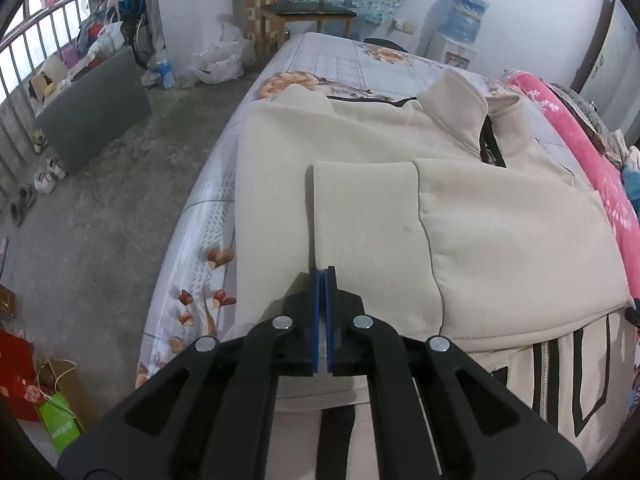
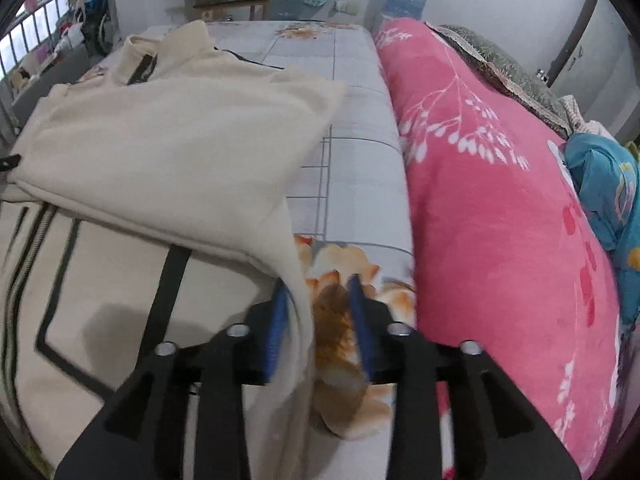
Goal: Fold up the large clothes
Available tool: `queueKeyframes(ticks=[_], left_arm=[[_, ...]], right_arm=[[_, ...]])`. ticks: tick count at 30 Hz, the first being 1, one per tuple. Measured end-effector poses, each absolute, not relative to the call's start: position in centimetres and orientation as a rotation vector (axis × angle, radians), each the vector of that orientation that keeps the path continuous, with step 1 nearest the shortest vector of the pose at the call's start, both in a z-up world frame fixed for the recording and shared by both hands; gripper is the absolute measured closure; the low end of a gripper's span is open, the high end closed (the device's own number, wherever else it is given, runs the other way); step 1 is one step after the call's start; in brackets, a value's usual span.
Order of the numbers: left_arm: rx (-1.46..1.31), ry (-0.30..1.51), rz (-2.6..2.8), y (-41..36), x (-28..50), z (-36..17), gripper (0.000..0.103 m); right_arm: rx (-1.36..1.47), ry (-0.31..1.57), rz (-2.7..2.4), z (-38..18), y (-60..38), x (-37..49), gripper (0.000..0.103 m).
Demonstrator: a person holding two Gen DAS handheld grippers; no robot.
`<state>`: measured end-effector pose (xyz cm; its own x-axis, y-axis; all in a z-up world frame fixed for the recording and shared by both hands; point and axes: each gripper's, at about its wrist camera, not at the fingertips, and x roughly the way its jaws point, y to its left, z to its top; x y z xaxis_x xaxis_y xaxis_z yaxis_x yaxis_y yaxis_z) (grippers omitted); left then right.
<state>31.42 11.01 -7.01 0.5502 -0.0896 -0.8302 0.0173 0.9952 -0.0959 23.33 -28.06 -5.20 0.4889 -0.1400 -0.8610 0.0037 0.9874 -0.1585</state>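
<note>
One cream jacket [image 1: 400, 208], part-folded on the floral bedsheet [image 1: 208, 216], long axis running away from both grippers. Left gripper [image 1: 325, 280]: jaws pressed together at the sleeve's near edge, cloth apparently pinched. Right gripper [image 2: 318, 312]: jaws parted, jacket's near corner hanging loose between them. Pink blanket [image 2: 500, 220] alongside, right.

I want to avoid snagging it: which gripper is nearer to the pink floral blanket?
Right. The right gripper is open beside the pink floral blanket, at the cream jacket's edge. The left gripper is shut over the jacket, far from it.
</note>
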Motion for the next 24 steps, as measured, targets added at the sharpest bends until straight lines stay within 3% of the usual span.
queueKeyframes(ticks=[5, 11, 18, 24], left_arm=[[-0.06, 0.98, -0.063, 10.8, 31.3, -7.0, 0.1], [-0.076, 0.975, -0.056, 10.9, 31.2, -7.1, 0.1], [-0.079, 0.962, -0.057, 11.2, 31.0, -7.2, 0.097], [-0.076, 0.953, -0.063, 11.3, 30.8, -7.1, 0.093]], right_arm=[[0.112, 1.047, 0.073, -1.9, -31.0, 23.1, 0.045], [0.415, 1.031, 0.096, -3.3, -33.5, 32.0, 0.044], [0.304, 1.018, -0.002, -6.8, -32.1, 39.8, 0.076], [0.222, 0.964, -0.267, -5.6, -34.0, 41.0, 0.079]])
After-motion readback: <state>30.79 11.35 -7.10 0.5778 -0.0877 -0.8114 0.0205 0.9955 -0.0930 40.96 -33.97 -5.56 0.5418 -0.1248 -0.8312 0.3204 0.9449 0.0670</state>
